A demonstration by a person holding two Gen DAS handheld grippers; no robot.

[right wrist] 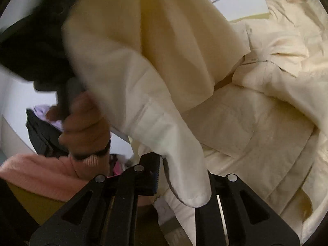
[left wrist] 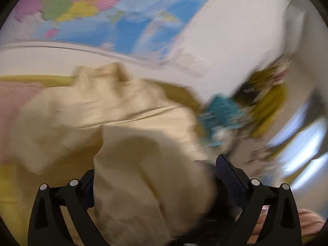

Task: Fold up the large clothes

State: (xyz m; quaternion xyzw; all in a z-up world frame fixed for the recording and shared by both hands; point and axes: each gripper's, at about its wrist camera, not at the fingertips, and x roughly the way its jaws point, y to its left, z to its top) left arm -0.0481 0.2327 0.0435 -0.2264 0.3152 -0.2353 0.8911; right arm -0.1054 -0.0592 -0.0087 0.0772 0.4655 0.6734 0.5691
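A large cream garment (right wrist: pixel 256 123) lies spread over the bed, and one part of it is lifted up. In the right wrist view my right gripper (right wrist: pixel 180 170) is shut on a hemmed edge of that lifted part. The left wrist view is blurred. There the cream garment (left wrist: pixel 143 153) drapes down between the fingers of my left gripper (left wrist: pixel 155 170), which stand wide apart and open. The cloth hides most of the left finger. In the right wrist view a person's hand (right wrist: pixel 84 127) holds the left gripper's handle, and the cloth hangs over that tool.
A coloured world map (left wrist: pixel 98 12) hangs on the white wall behind the bed. A pink cloth (left wrist: pixel 12 106) lies at the left on the yellow-green sheet (left wrist: pixel 41 80). Teal and yellow items (left wrist: pixel 223 110) blur at the right. Dark and lilac clothes (right wrist: pixel 41 131) lie beyond a pink sleeve (right wrist: pixel 32 174).
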